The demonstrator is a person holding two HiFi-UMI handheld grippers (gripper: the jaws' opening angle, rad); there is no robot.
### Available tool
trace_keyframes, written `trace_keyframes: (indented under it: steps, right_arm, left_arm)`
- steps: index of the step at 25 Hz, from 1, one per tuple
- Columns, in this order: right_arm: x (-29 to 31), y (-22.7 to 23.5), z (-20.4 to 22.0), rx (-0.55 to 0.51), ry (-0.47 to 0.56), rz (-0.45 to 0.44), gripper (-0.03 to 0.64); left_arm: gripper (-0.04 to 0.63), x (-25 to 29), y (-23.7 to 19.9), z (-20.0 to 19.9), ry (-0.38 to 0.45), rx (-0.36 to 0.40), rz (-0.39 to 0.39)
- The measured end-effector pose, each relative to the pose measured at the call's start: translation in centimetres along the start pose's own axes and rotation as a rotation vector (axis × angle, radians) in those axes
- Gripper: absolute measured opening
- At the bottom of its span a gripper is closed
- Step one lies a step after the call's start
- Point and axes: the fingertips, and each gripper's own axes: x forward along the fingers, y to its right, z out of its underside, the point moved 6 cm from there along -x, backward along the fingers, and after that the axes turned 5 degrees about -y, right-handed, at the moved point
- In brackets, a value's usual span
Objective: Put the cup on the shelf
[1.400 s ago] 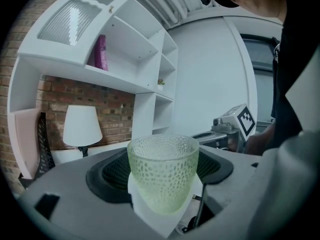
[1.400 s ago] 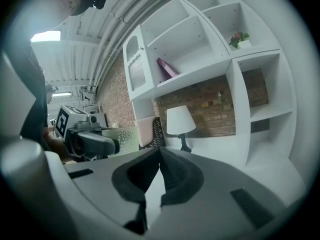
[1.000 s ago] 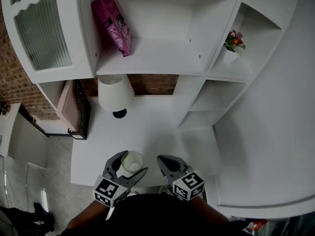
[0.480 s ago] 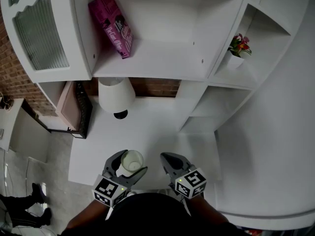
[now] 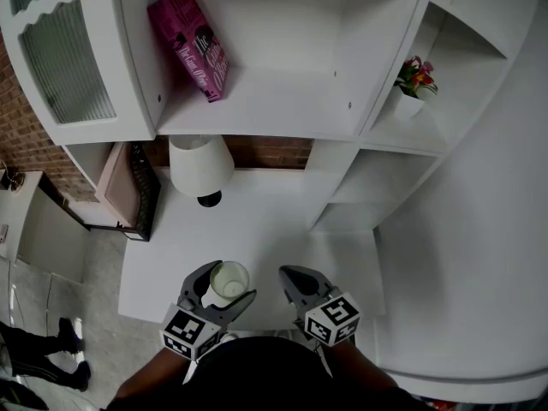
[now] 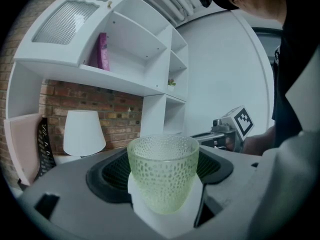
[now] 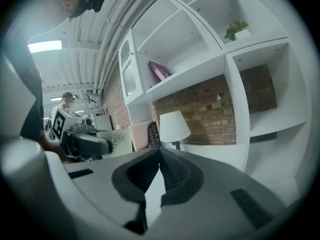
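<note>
A pale green dimpled glass cup (image 6: 163, 171) stands upright between the jaws of my left gripper (image 5: 224, 284), which is shut on it above the white desk's near edge. From the head view the cup (image 5: 229, 280) shows its round mouth. My right gripper (image 5: 296, 284) hovers just to its right, shut with nothing in it; its jaws (image 7: 159, 171) meet in the right gripper view. The white shelf unit (image 5: 257, 101) rises beyond the desk, with an open board above the lamp.
A pink book (image 5: 188, 43) leans on the shelf board's left end. A white lamp (image 5: 200, 166) stands on the desk (image 5: 257, 221) under it. A potted flower (image 5: 410, 84) sits in a right-hand cubby. A glass-fronted cabinet door (image 5: 64, 58) is at upper left.
The head view has shifted slightly, so the shelf sits a little differently in frame. Both grippers and the cup stay where they were.
</note>
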Motion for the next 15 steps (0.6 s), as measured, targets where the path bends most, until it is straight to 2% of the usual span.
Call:
trace_keyframes:
  steps: [9,15]
  right_arm:
    - [-0.7,1.0,-0.1,0.002,0.008,0.018,0.005]
    - [-1.1,1.2,-0.9,-0.017,0.020,0.011,0.005]
  left_arm:
    - [0.383,0.1,-0.4,-1.4,0.024,0.000,0.000]
    - [0.383,0.4,-0.9,-4.7,0.080,0.013,0.020]
